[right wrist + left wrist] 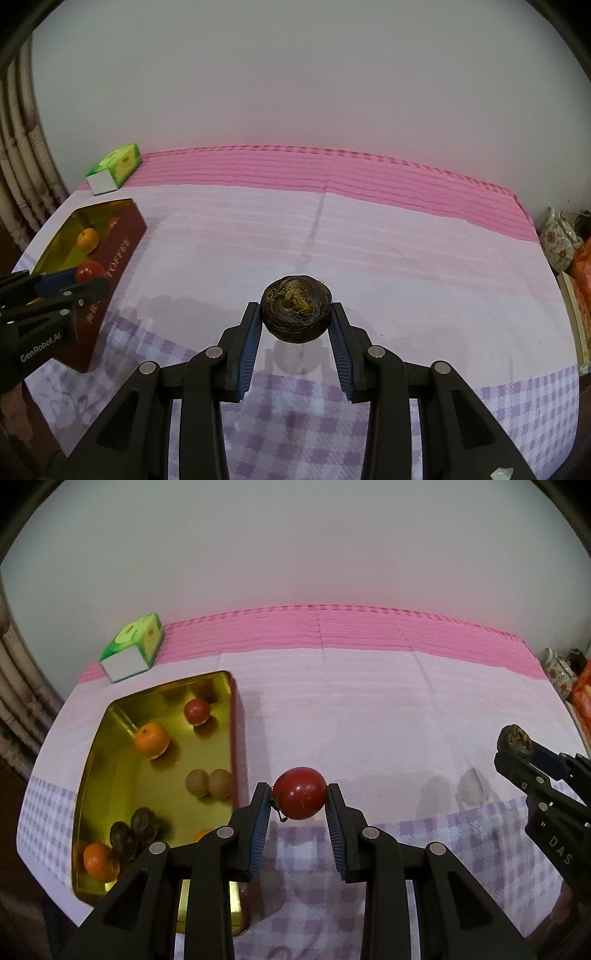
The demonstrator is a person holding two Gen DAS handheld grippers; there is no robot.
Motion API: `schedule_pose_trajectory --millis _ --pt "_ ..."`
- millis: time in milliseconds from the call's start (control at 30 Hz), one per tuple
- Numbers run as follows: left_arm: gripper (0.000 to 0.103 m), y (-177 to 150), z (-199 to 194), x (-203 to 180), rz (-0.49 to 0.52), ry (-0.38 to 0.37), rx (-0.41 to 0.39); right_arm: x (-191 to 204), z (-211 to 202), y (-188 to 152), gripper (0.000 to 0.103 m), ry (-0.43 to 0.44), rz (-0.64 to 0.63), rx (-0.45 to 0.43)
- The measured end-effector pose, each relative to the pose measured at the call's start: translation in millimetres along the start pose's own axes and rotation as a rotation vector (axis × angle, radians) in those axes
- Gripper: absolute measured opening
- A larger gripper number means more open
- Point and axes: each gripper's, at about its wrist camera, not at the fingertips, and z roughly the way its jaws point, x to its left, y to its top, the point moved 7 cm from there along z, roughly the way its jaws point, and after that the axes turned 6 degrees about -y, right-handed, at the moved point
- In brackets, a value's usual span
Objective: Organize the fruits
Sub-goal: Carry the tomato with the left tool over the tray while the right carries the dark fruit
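Observation:
My left gripper [298, 794] is shut on a red tomato [301, 793], held above the cloth just right of the gold tin [92, 775]. Inside the tin lie another red tomato [197, 710], two oranges [151, 739] [99, 861], two tan round fruits [208, 782] and two dark wrinkled fruits [135, 832]. My right gripper [295, 314] is shut on a dark brown round fruit [296, 314] with a fibrous top, lifted over the middle of the table. The left wrist view shows the right gripper [517, 744] at the right edge; the right wrist view shows the left gripper [83, 277] beside the tin [122, 251].
A green and white carton [133, 648] lies at the far left corner of the table behind the tin. The table carries a pink and lilac checked cloth [369, 720]. A patterned teapot [559, 240] and orange packets stand off the table's right end. A pale wall is behind.

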Motion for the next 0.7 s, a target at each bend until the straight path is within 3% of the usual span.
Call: schedule_pose_trajectory --millis 700 --pt "0.031 -17.9 -16.7 76.6 -0.06 0.077 0.013 45.9 -1.7 3.6 0.034 0.05 -0.056 0.007"
